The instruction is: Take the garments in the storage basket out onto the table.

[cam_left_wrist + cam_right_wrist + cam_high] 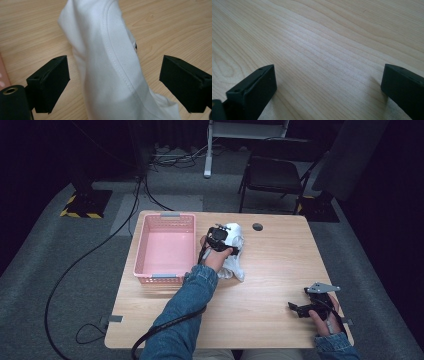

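Two spread left gripper [113, 82] jaws flank soft, stitched white cloth [110, 65]; right gripper [329, 87] gapes over grained wood table [324, 37].

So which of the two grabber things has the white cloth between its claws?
The left gripper, next to the pink basket. Its open jaws straddle the white cloth. The right gripper has only bare table between its jaws.
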`<state>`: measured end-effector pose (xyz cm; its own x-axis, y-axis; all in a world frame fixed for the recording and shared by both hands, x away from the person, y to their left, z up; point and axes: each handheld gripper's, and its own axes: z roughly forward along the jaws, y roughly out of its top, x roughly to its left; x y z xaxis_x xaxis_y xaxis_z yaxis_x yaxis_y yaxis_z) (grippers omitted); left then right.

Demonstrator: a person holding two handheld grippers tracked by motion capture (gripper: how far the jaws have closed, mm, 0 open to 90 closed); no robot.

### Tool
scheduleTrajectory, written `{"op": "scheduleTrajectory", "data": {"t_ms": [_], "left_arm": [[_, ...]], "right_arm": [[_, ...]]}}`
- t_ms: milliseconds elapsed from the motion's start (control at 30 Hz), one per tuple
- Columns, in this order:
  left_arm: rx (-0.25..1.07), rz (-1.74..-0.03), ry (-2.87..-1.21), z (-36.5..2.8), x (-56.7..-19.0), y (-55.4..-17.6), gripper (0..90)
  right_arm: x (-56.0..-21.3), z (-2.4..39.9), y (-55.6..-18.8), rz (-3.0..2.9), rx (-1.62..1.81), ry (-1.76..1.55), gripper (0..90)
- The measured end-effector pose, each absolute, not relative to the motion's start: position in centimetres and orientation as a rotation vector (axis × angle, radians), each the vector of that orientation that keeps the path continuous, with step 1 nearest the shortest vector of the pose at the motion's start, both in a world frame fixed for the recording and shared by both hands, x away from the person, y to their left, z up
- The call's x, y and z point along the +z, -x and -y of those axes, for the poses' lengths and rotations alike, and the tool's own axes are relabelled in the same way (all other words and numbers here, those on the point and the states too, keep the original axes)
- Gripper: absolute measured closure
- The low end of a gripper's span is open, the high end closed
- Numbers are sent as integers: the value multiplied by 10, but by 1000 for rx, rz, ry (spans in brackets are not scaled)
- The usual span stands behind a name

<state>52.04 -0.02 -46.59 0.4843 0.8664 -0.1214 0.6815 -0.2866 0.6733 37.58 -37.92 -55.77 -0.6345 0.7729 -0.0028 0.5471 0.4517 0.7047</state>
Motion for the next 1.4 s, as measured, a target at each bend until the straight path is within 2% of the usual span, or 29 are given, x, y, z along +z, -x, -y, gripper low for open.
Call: {"op": "scheduleTrajectory", "data": {"t_ms": [367, 1400], "left_arm": [[337, -1236, -2013, -16, -450, -498, 101], [475, -1143, -2008, -51, -416, -444, 103]], "right_arm": [[-558, 379, -377, -2390, 983, -1118, 0], [-558, 379, -377, -2390, 982, -1118, 0]]}}
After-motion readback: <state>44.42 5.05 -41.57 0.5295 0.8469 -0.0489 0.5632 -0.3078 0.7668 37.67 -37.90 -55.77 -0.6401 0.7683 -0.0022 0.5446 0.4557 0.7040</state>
